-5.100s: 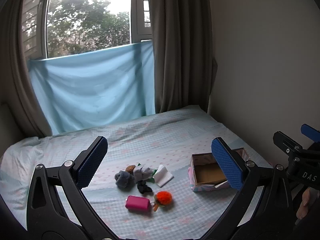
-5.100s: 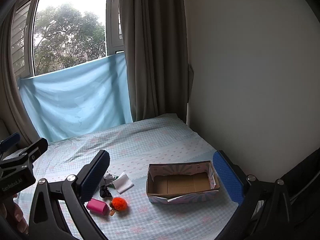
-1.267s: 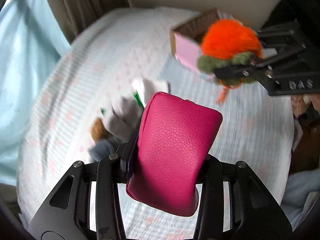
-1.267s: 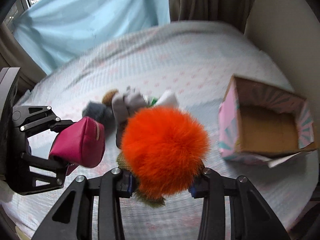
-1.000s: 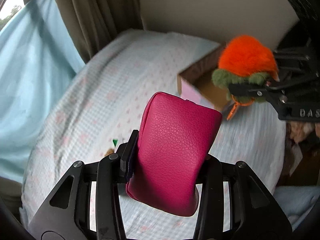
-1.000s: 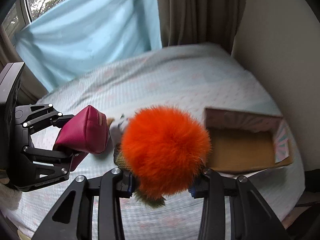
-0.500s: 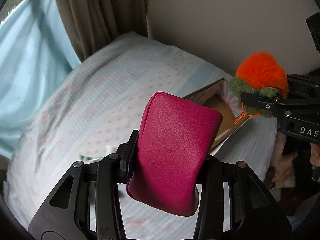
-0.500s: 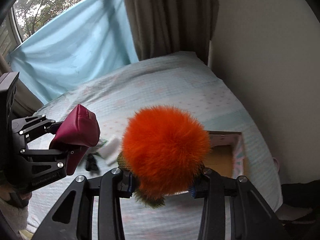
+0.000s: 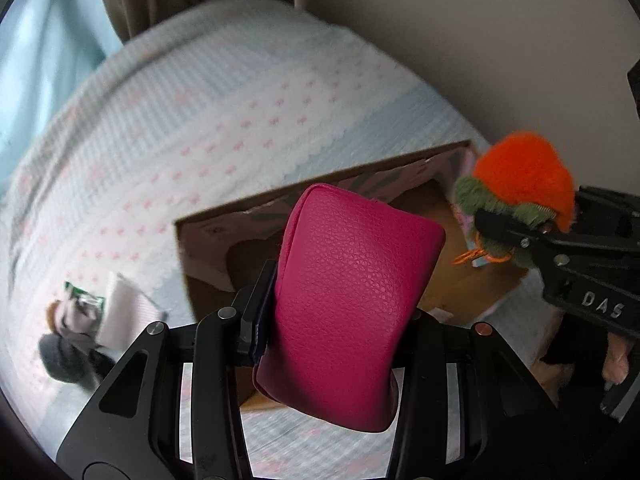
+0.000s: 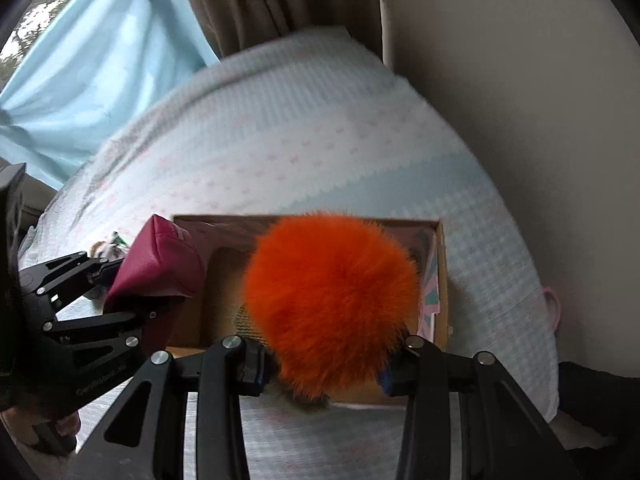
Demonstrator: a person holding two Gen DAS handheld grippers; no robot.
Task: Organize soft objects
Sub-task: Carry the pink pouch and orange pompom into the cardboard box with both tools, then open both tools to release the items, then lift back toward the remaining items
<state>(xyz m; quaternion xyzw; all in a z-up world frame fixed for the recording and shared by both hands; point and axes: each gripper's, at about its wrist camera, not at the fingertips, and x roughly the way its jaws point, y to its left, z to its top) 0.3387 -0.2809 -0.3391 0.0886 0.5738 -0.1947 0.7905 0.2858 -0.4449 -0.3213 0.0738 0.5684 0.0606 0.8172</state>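
Left wrist view: left gripper (image 9: 334, 312) clamped pink pouch (image 9: 348, 292) above cardboard box (image 9: 208, 240) near edge. Right gripper (image 10: 324, 364) gripped orange pompom (image 10: 332, 296) over box interior, apparently clear of walls. Leftover soft pile (image 9: 80, 328), blurred, lay on bed (image 9: 224, 120) left of box.

- Your left gripper (image 9: 334, 316) hides its pads behind the pink pouch (image 9: 348, 292), which also covers much of the cardboard box (image 9: 208, 248) floor.
- The orange pompom (image 10: 332, 300) screens your right gripper (image 10: 324, 368) pads and the box's middle.
- The leftover soft items (image 9: 80, 328) on the bed (image 9: 200, 100) are blurred; you cannot tell them apart.
- Your gripper bodies are cut off by the bottom edges.
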